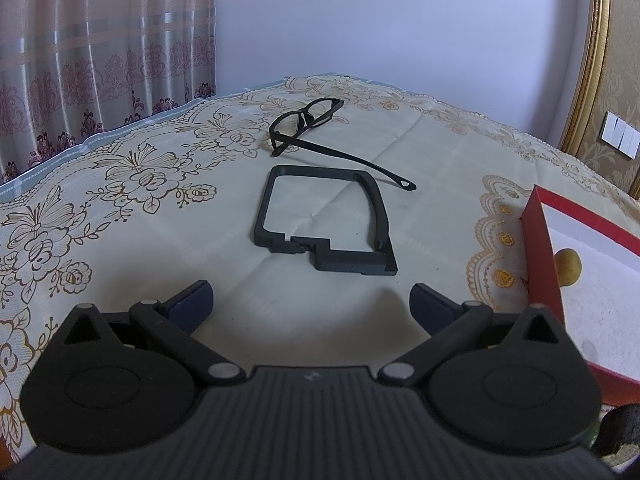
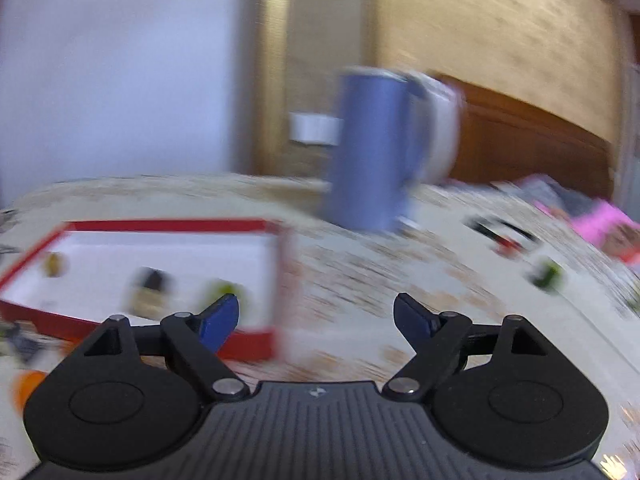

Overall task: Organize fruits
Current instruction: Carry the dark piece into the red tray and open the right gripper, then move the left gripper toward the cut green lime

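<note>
A red tray with a white inside (image 1: 538,248) lies at the right edge of the left wrist view, and a small yellow fruit (image 1: 567,267) sits in it. My left gripper (image 1: 310,302) is open and empty, low over the tablecloth, left of the tray. In the blurred right wrist view the same tray (image 2: 168,225) is at the left with three small fruits in it: a yellow one (image 2: 54,264), a dark one (image 2: 151,289) and a green one (image 2: 219,290). My right gripper (image 2: 316,318) is open and empty beside the tray's right corner. An orange fruit (image 2: 27,390) lies at the lower left.
Black glasses (image 1: 308,122) and a dark rectangular frame (image 1: 326,220) lie on the floral tablecloth (image 1: 120,208) ahead of the left gripper. A blue jug (image 2: 372,148) stands behind the tray. Small dark and green items (image 2: 544,274) and a pink packet (image 2: 604,224) lie at the right.
</note>
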The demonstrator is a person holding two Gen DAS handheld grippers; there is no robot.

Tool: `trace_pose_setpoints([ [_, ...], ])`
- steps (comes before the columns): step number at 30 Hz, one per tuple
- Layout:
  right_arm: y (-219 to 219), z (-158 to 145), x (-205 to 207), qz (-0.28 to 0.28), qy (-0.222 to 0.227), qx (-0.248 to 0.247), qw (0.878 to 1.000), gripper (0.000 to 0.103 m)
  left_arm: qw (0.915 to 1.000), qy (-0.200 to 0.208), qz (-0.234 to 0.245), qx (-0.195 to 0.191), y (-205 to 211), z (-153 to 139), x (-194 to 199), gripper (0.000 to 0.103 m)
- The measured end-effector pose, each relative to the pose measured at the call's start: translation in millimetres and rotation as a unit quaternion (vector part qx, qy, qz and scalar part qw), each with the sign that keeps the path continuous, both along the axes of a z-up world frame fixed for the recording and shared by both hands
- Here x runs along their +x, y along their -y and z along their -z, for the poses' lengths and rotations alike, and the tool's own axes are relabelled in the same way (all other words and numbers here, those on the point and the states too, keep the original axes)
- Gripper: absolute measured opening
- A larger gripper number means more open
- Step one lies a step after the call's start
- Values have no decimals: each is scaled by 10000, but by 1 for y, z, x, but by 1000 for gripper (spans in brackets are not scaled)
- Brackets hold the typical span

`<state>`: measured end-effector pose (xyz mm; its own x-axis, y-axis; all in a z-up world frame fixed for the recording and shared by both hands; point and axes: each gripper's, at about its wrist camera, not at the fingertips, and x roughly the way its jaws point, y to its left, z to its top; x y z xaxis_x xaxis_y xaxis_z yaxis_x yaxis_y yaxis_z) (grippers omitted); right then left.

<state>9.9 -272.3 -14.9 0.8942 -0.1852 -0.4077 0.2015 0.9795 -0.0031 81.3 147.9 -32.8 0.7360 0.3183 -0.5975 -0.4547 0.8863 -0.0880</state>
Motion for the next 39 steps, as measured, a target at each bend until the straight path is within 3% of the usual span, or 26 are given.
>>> trace_pose_setpoints([
  [3,30,18,6,666,-416,61,9969,85,10000,4,0,-3,0,0,0,103],
  [9,46,32,21,814,-1003,413,9908,89,9997,135,151,-117,-2,-1,-4,103],
  [16,50,37,25,783,-1028,631,9896,96,9903,322,1326,-278,18,-7,-39,103],
  [24,50,37,23,761,-1050,602,9897,98,9762,369,2082,482,72,-11,-54,101],
  [28,50,37,24,760,-1051,602,9897,99,9712,421,2163,907,88,-11,-53,101],
  [39,50,37,24,760,-1049,601,9898,99,9647,354,2579,388,77,-11,-49,101],
])
